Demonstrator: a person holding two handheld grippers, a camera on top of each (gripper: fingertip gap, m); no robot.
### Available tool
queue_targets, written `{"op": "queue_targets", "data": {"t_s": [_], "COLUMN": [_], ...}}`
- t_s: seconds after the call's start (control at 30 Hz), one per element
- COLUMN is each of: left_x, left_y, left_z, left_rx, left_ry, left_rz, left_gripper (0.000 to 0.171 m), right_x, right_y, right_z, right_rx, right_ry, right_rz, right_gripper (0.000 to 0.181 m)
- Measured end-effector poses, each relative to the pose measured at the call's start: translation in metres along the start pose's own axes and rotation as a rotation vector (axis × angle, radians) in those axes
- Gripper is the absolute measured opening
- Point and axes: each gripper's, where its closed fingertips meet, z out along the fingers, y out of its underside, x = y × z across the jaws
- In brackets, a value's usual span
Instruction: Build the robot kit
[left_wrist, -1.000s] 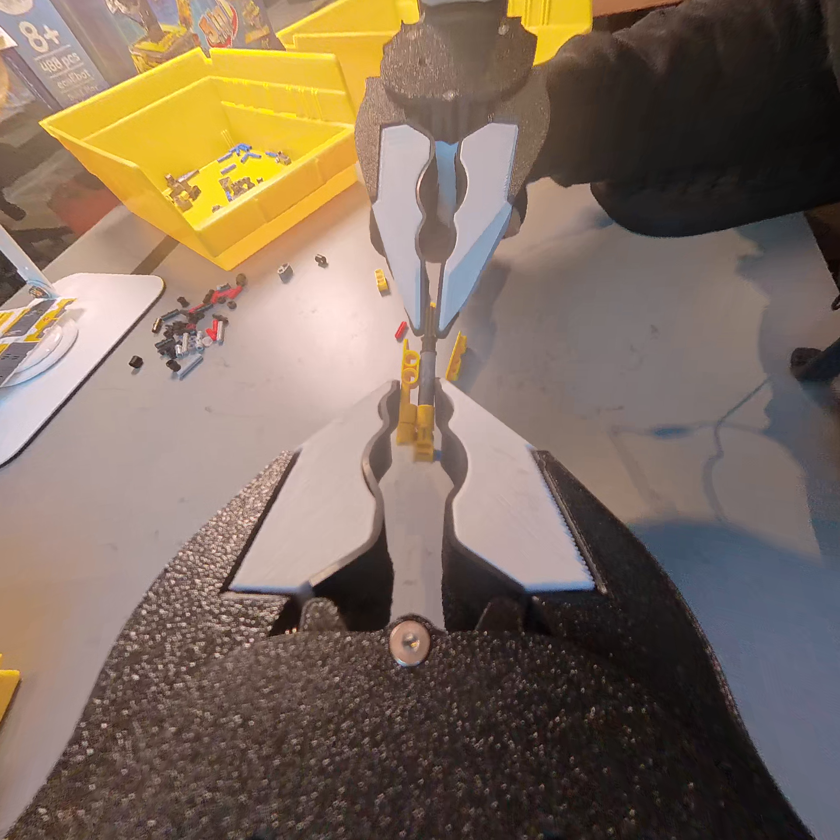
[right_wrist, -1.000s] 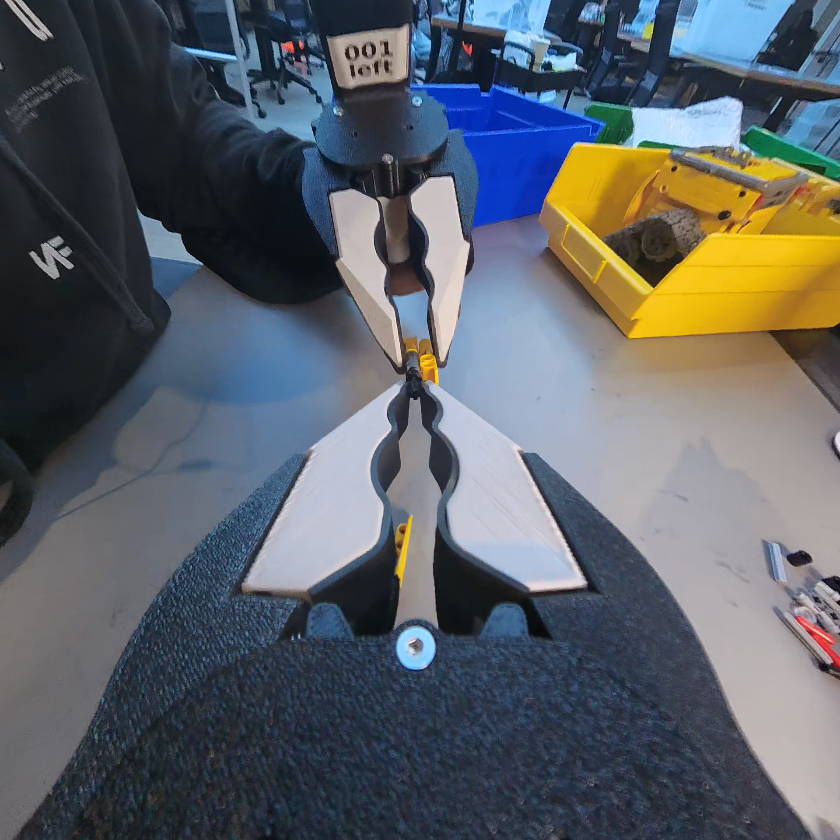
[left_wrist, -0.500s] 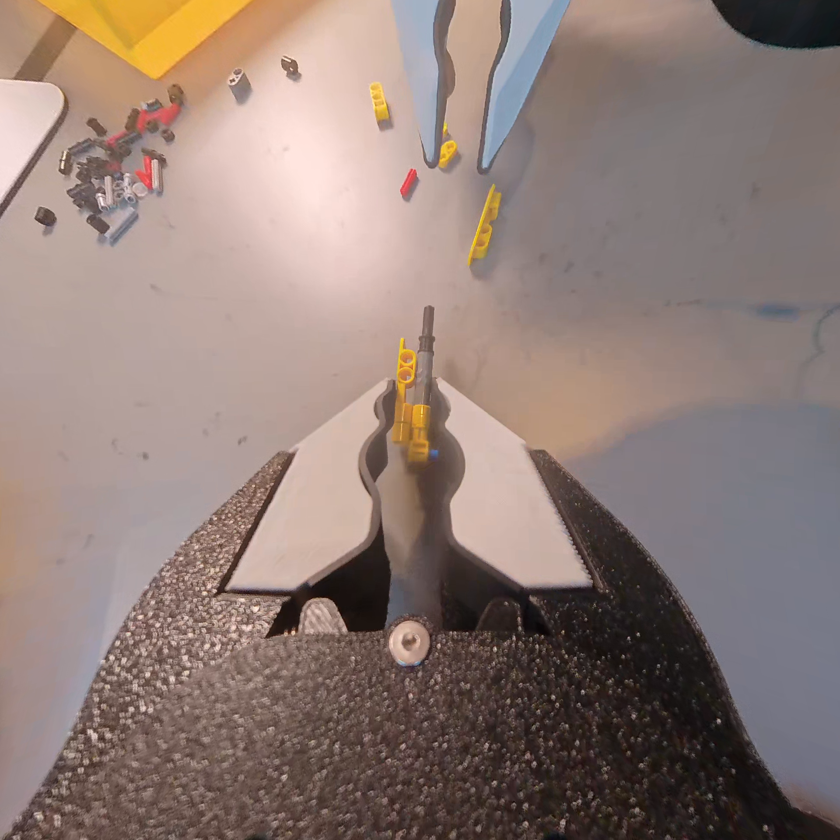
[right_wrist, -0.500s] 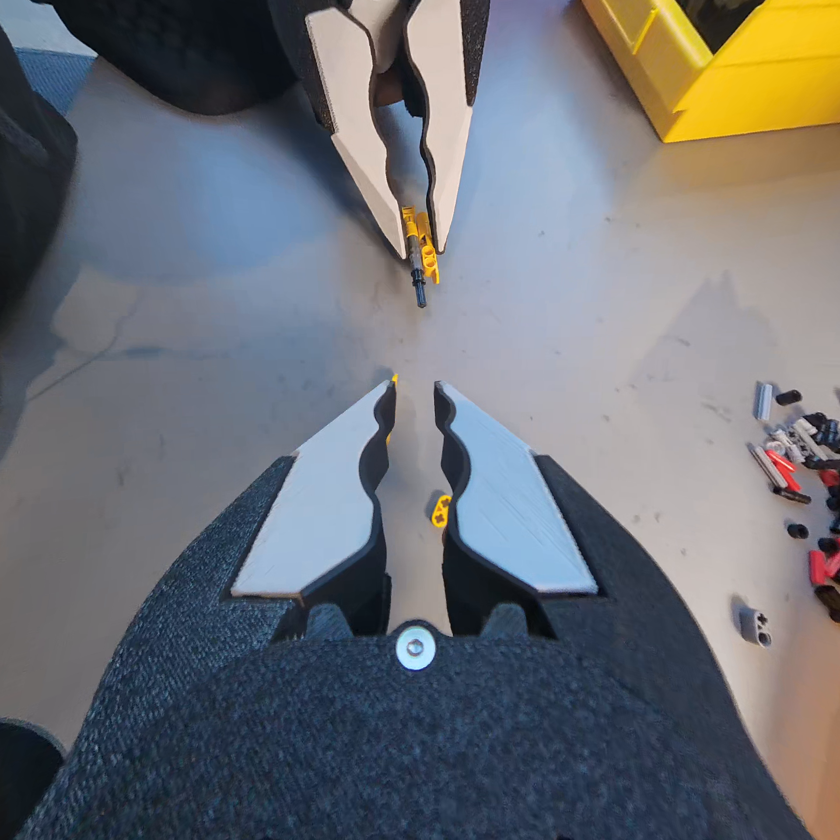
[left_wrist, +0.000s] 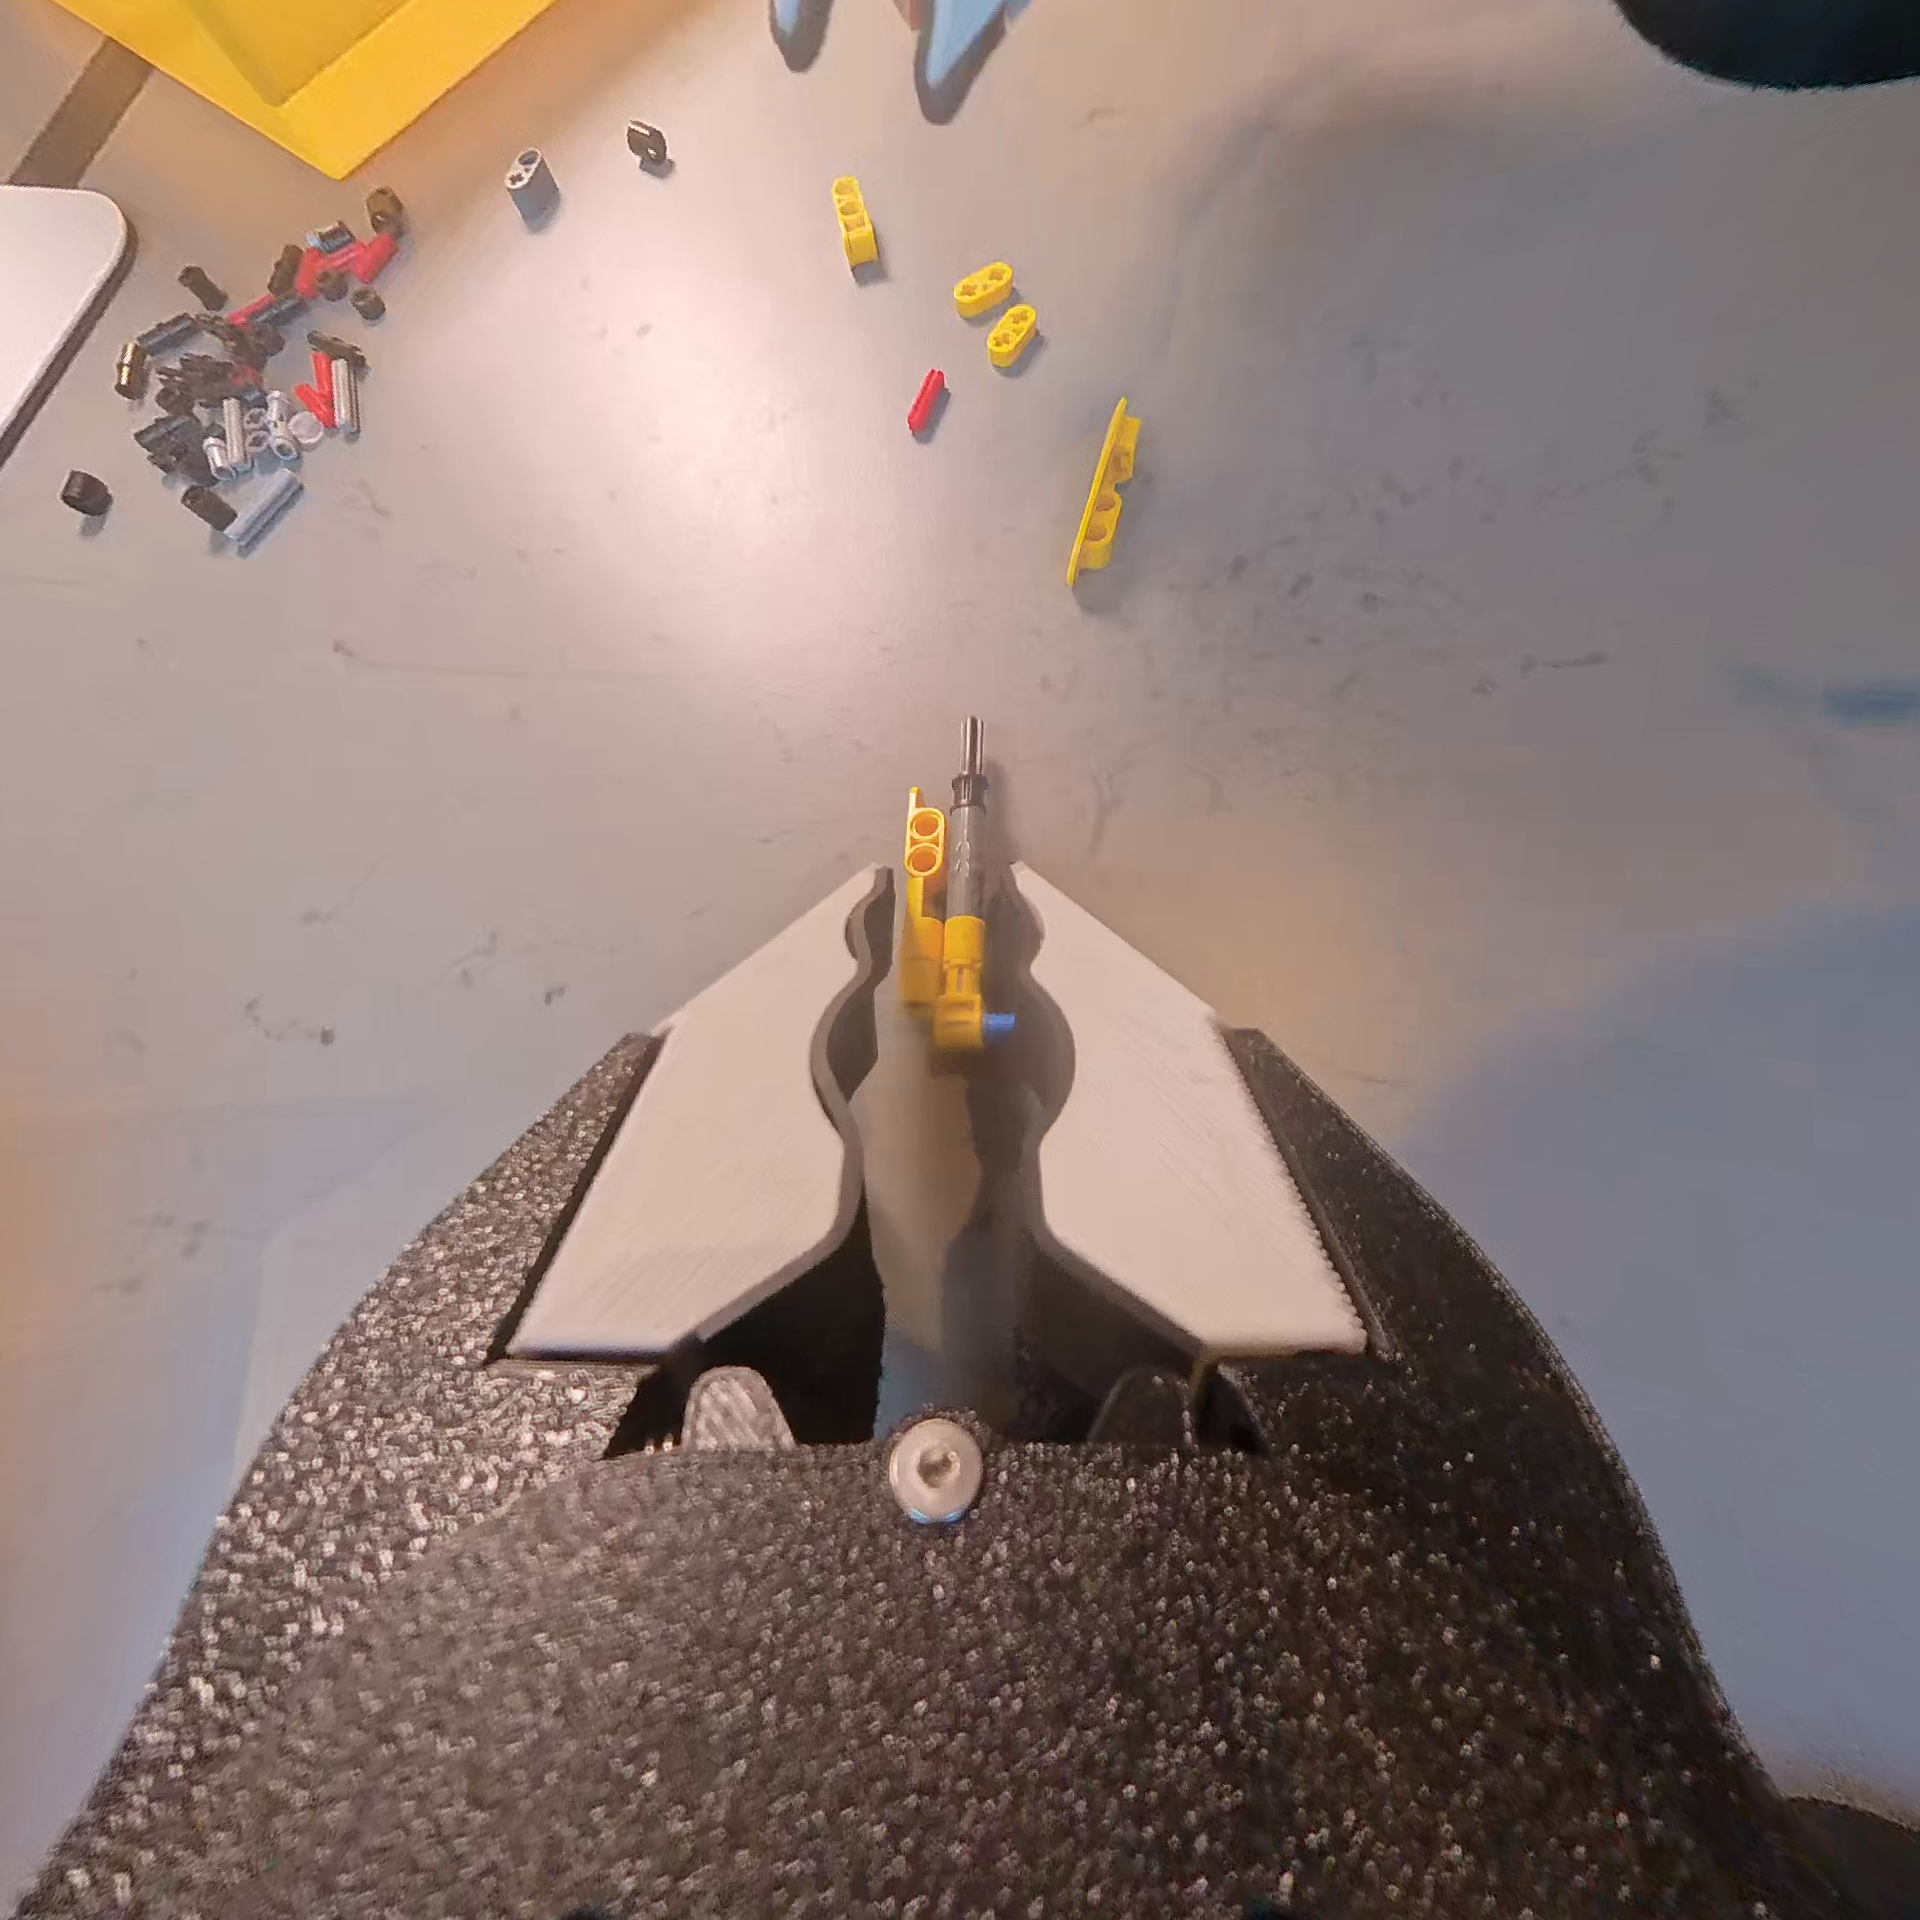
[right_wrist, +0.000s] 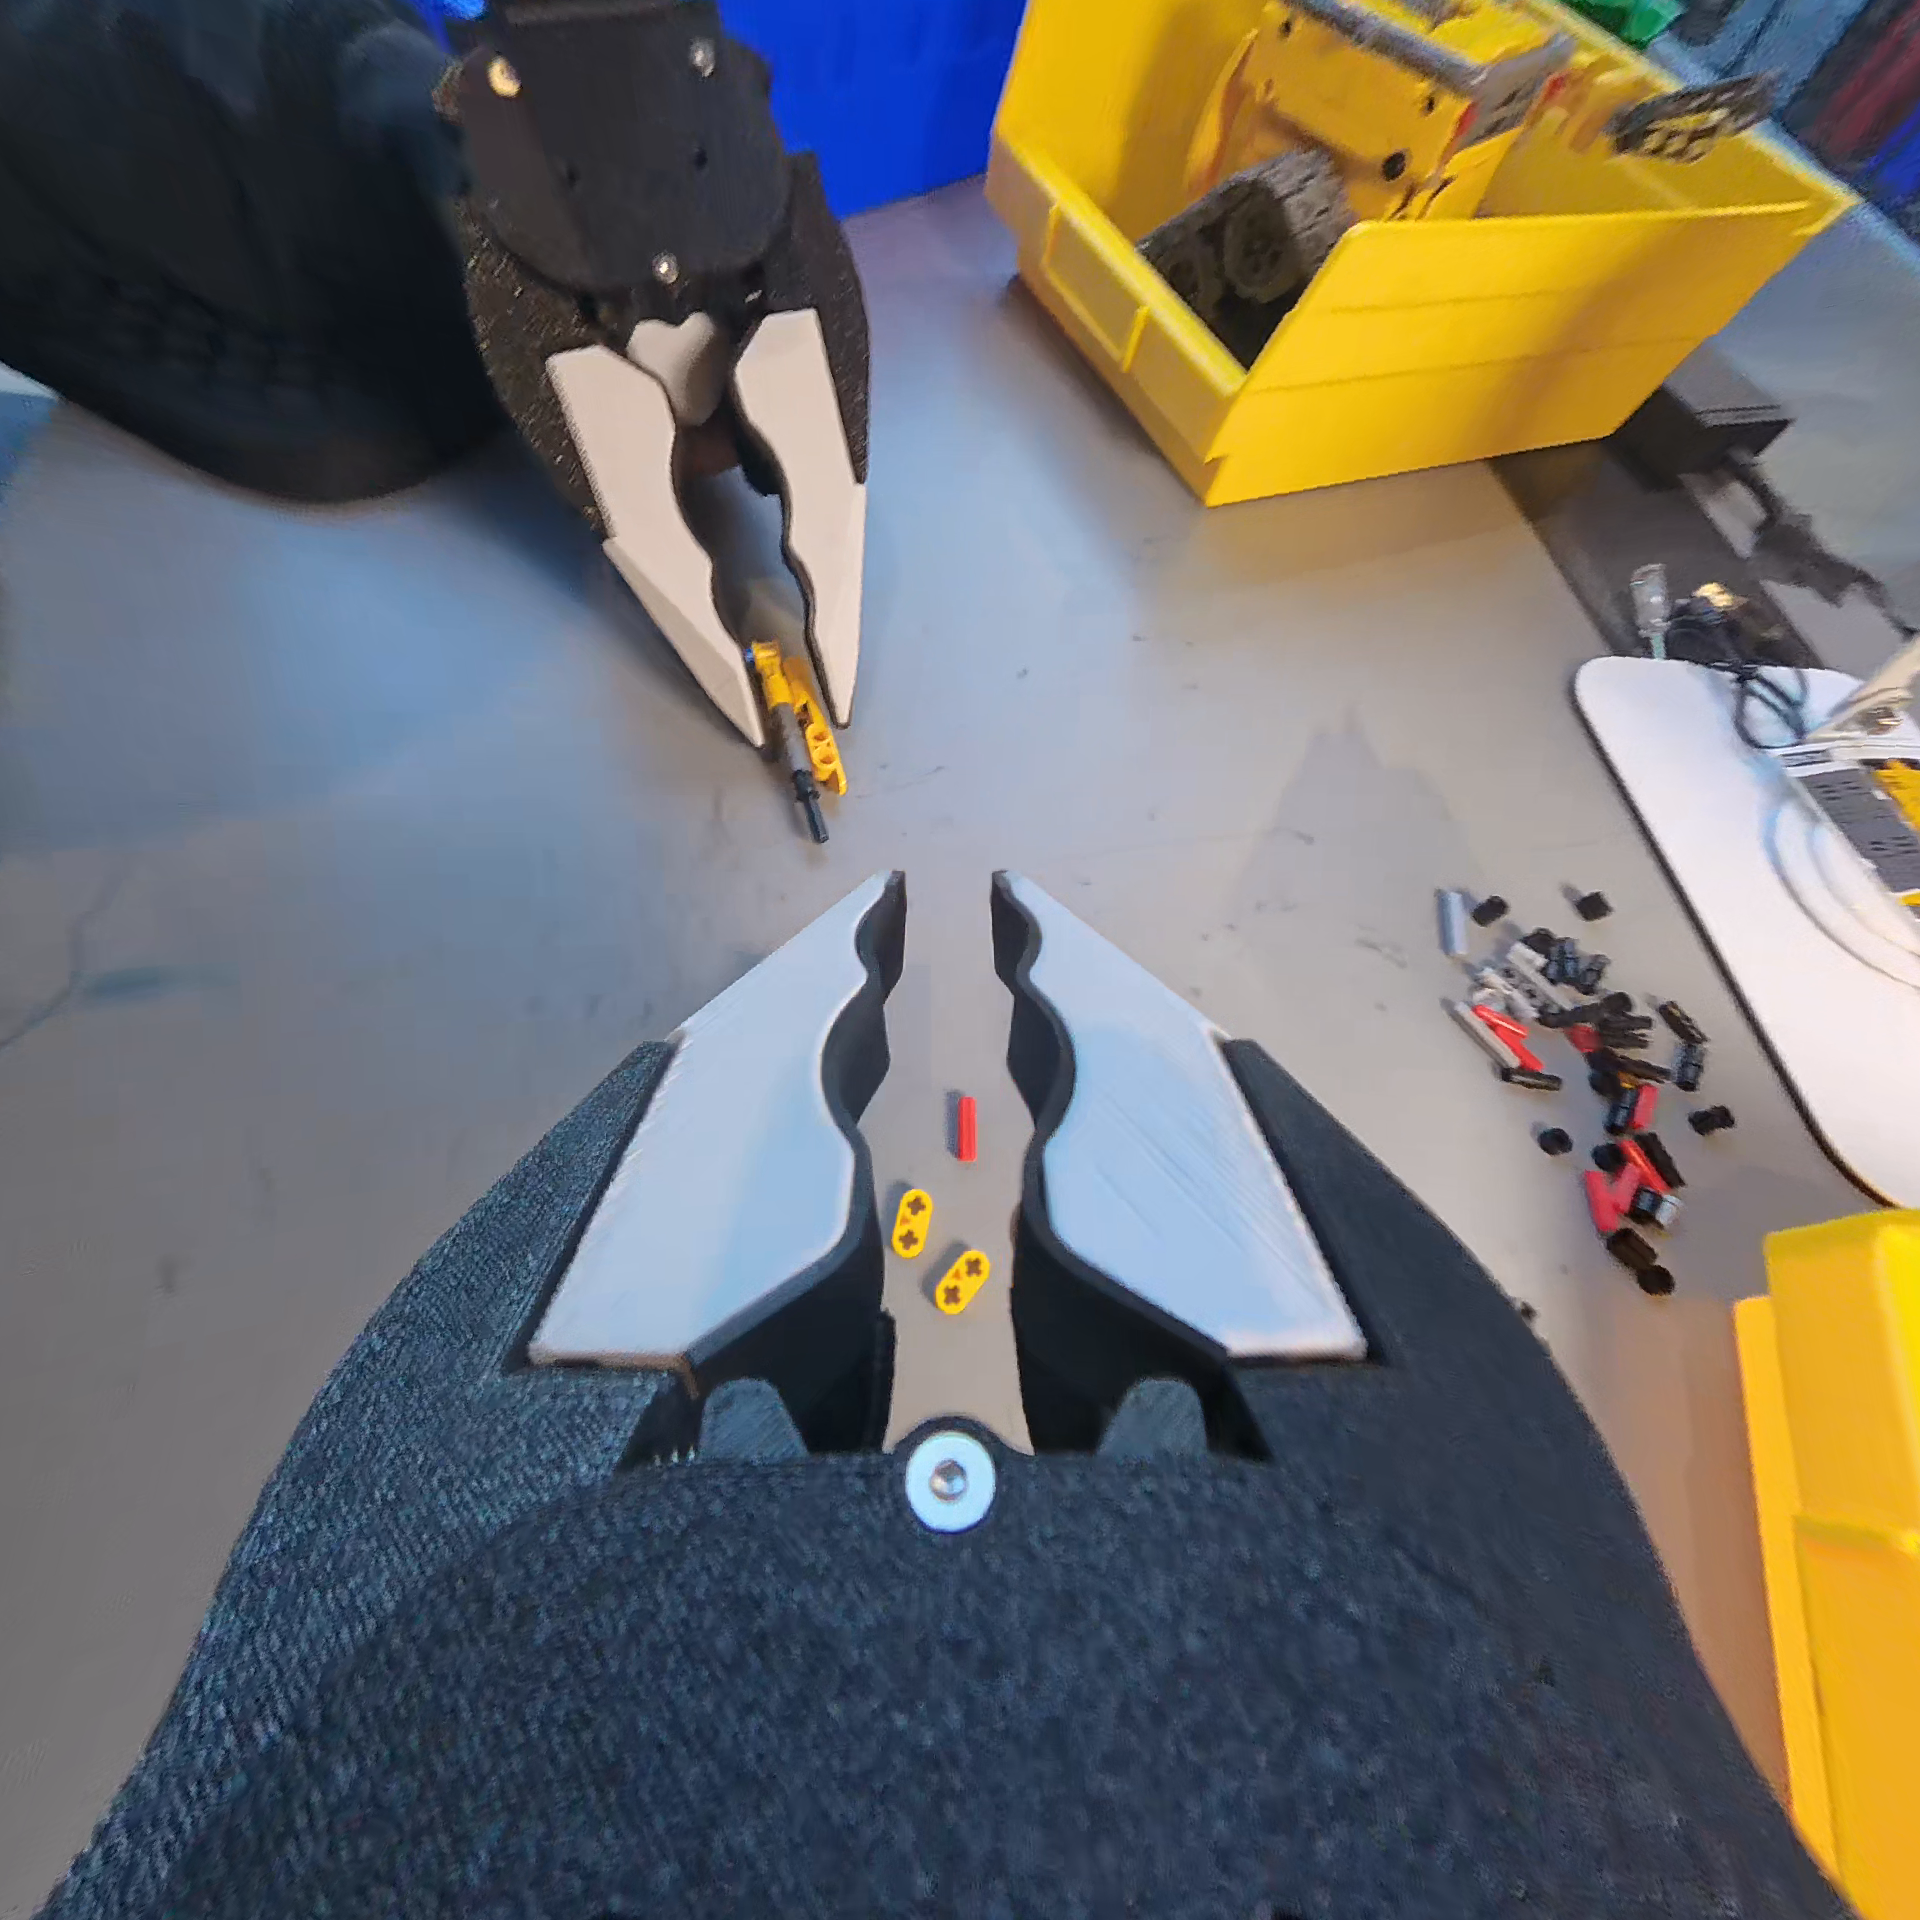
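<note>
Since a second ago the two grippers have drawn apart. They met tip to tip on one small piece then; now bare table (left_wrist: 520, 675) lies between them, and the piece has stayed with the left one.

That piece is a small yellow assembly (left_wrist: 954, 966) on a black axle (left_wrist: 971, 790). The left gripper (left_wrist: 954, 878) is clamped on it near the fingertips, with the axle's free end poking out forward past them, pointing toward the right gripper. A blue stub shows at the assembly's rear end. In the right wrist view the left gripper (right_wrist: 798, 727) tilts down toward the middle of the table, the axle tip close to the surface; whether it touches I cannot tell.

The right gripper (right_wrist: 945, 881) is parted a little and holds nothing. Through its gap show a red pin (right_wrist: 965, 1125) and two short yellow links (right_wrist: 912, 1223) lying loose on the table, just beside each other. How high the fingers hang over them is unclear.

Further out lie a long yellow beam (left_wrist: 1108, 494) on its edge, a shorter yellow beam (left_wrist: 856, 216), a grey connector (left_wrist: 532, 185), and a heap of black, red and grey small parts (left_wrist: 239, 374). Toward the table's far edge in the right wrist view sits a yellow bin (right_wrist: 1403, 343) holding a tracked model. A white base plate (right_wrist: 1714, 883) lies by the side edge.
</note>
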Motion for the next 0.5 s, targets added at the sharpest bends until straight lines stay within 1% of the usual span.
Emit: {"op": "queue_targets", "data": {"t_s": [0.13, 0.33, 0.37, 0.43, 0.5], "left_x": [-0.001, 0.0, -0.001, 0.001, 0.001], "left_y": [0.001, 0.002, 0.003, 0.005, 0.005], "left_z": [-0.001, -0.001, -0.001, 0.0, 0.0], "left_rx": [0.0, 0.007, 0.003, -0.007, -0.011], "left_ry": [0.006, 0.021, 0.022, 0.028, 0.022], "left_rz": [-0.007, -0.027, -0.028, -0.023, -0.011], "left_gripper": [0.02, 0.021, 0.021, 0.015, 0.014], "right_x": [0.008, 0.014, 0.015, 0.02, 0.025], "right_y": [-0.004, 0.007, 0.008, 0.006, 0.003], "right_z": [-0.007, -0.015, -0.016, -0.02, -0.023], "right_rx": [0.053, 0.113, 0.122, 0.147, 0.175], "right_ry": [0.102, 0.195, 0.203, 0.228, 0.249], "right_rz": [0.049, 0.113, 0.117, 0.119, 0.128], "right_gripper": [0.016, 0.016, 0.016, 0.016, 0.016]}}
